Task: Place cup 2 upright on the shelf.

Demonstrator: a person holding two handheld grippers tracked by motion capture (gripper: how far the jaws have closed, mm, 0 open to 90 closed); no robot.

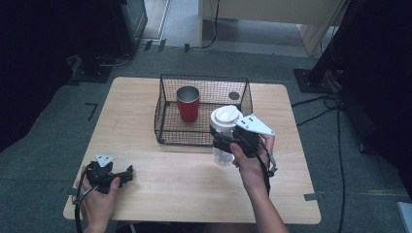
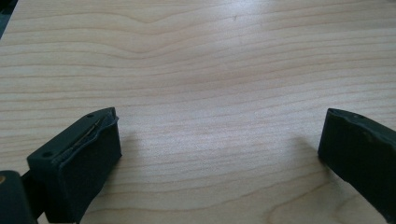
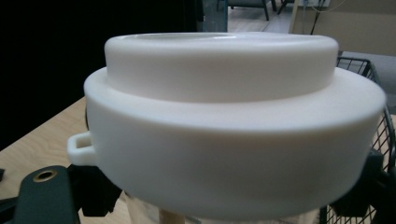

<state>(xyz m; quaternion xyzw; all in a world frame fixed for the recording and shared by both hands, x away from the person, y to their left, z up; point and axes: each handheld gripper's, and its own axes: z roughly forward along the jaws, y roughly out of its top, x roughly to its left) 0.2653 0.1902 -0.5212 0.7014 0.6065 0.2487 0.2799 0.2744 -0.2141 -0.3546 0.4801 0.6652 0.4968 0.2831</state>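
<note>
A clear bottle [image 1: 222, 156] with a wide white lid [image 1: 225, 116] stands upright just in front of the wire basket's [image 1: 204, 77] front right corner. My right gripper [image 1: 226, 141] is shut on the bottle just below the lid. The right gripper view has the white lid [image 3: 233, 121] very close, with the black jaws on both sides under it. A red metal cup [image 1: 188, 103] stands inside the basket. My left gripper [image 1: 127, 174] rests low at the table's front left, open, over bare wood [image 2: 219, 70] with nothing between its jaws.
The black wire basket sits at the middle back of the wooden table [image 1: 160, 194]. A small dark round spot [image 1: 234, 95] shows behind its mesh at the back right. Cables [image 1: 320, 104] and dark stands are on the floor around the table.
</note>
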